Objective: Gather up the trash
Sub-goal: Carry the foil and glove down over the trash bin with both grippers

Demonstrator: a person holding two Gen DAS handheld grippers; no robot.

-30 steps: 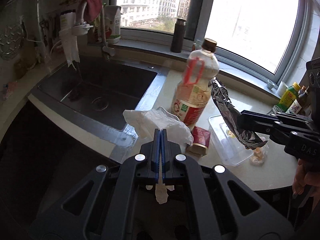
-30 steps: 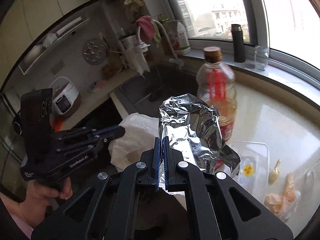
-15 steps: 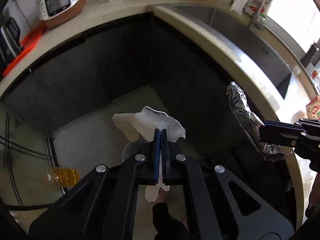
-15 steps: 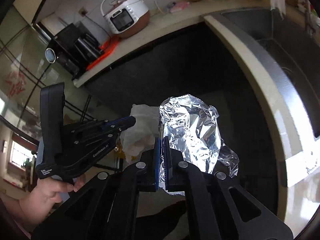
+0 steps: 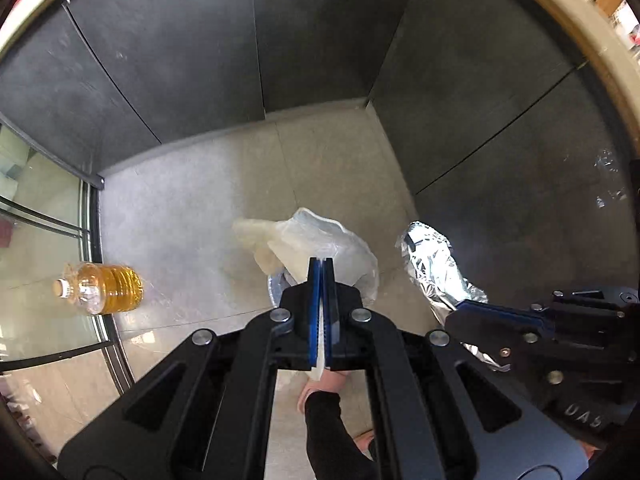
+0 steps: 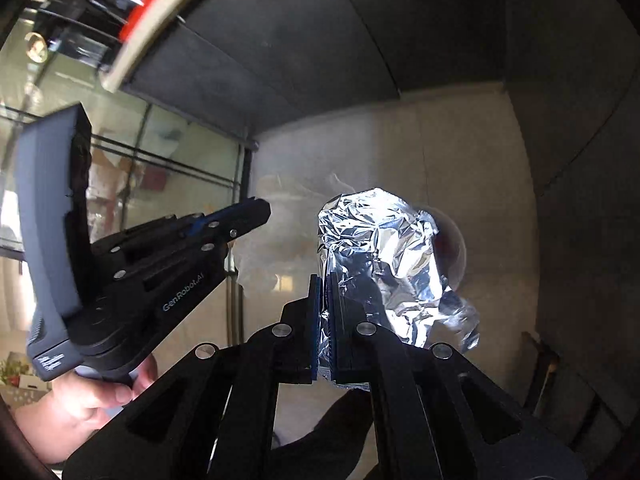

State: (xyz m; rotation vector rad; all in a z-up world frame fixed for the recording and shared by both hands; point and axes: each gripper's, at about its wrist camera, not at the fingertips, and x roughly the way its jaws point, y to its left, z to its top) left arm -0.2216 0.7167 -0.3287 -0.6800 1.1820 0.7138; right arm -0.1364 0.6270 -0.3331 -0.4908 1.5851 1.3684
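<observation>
My left gripper (image 5: 321, 264) is shut on a crumpled clear plastic bag (image 5: 320, 244) and holds it above the floor. Under the bag a round grey bin rim (image 5: 274, 286) shows, mostly hidden by it. My right gripper (image 6: 324, 280) is shut on a crumpled sheet of aluminium foil (image 6: 380, 256), held at about the same height. In the left wrist view the foil (image 5: 436, 272) hangs to the right of the bag. In the right wrist view the left gripper (image 6: 256, 210) and the blurred bag (image 6: 276, 240) are to the left of the foil.
Dark cabinet fronts (image 5: 256, 40) wall the corner ahead and to the right. A bottle of yellow oil (image 5: 100, 288) lies on the tiled floor (image 5: 180, 220) at left, by a glass door (image 5: 36, 240). My foot (image 5: 320, 384) is below the left gripper.
Both grippers have swung from the counter down toward the floor in the cabinet corner, each still holding its trash. The counter, sink and window have left the view.
</observation>
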